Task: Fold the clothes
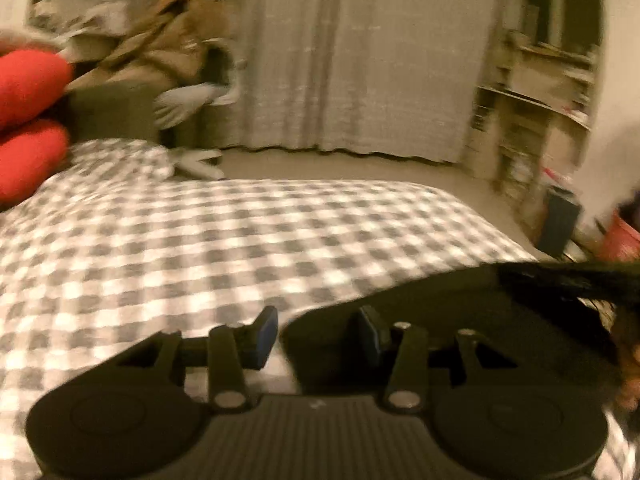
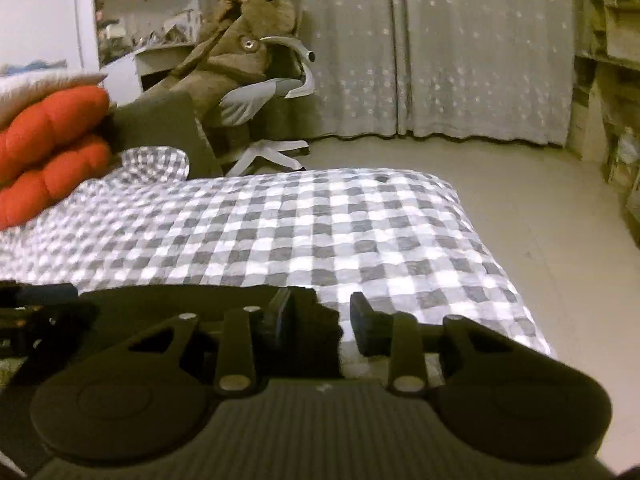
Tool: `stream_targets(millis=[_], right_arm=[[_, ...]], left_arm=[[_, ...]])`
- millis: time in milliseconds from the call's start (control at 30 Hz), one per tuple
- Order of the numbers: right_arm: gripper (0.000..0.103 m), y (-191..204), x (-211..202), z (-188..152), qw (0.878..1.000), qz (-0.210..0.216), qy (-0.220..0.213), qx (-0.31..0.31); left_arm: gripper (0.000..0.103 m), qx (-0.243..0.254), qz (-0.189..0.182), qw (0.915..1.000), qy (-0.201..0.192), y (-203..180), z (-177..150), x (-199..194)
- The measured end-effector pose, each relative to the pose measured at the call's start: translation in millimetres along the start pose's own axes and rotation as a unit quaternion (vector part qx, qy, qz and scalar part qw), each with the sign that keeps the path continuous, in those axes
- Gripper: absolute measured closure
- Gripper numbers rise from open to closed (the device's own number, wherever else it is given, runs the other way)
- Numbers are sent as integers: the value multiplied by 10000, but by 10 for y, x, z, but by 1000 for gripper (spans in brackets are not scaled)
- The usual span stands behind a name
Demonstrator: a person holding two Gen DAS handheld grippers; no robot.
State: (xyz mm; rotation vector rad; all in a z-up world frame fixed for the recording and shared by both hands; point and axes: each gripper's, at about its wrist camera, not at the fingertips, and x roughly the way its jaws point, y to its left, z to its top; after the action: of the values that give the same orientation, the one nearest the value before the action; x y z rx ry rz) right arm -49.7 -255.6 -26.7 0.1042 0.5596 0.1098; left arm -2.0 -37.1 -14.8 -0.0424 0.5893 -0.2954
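A bed (image 2: pixel 304 232) under a gray-and-white checked cover fills the middle of both views, and everything else sits around it. Beyond its far edge hangs a pale curtain (image 2: pixel 440 52), and at its far left corner a person in a brown coat (image 2: pixel 236 52) sits in a white swivel chair (image 2: pixel 272 92), face hidden behind raised hands. A red padded quilt (image 2: pixel 48 148) lies on the bed's left side, cut off by the frame. Shelves (image 1: pixel 536 92) stand past the bed's right side, blurred in the left wrist view. A dark garment (image 1: pixel 440 320) lies on the near edge of the bed, its outline hard to make out and its near part hidden behind the grippers. The left gripper (image 1: pixel 318 338) has its jaws wide, straddling the garment's left edge; the right gripper (image 2: pixel 322 326) is likewise wide, over the garment's ragged right edge.
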Motion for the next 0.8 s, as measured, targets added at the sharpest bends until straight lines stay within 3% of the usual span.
stream_targets(millis=[133, 233, 367, 467, 667, 800], right_arm=[[70, -13, -236, 20, 9997, -62, -231, -6], [70, 99, -418, -9, 9983, 283, -426, -265], [70, 282, -625, -70, 9913, 952, -590, -685], [70, 428, -628, -198, 9828, 1366, -251, -1215], [70, 338, -737, -495, 9687, 1457, -54, -2007], [70, 152, -856, -526, 9705, 1549, -74, -1849]], left_arm=[[57, -468, 74, 9987, -186, 140, 84, -155], [57, -391, -264, 9982, -378, 53, 98, -303], [56, 394, -997, 9937, -327, -274, -10, -370], [55, 935, -1182, 9884, -159, -354, -155, -403], [52, 2002, -1532, 9675, 180, -508, -445, -467], [50, 2055, -1684, 9638, 210, -337, -512, -644]])
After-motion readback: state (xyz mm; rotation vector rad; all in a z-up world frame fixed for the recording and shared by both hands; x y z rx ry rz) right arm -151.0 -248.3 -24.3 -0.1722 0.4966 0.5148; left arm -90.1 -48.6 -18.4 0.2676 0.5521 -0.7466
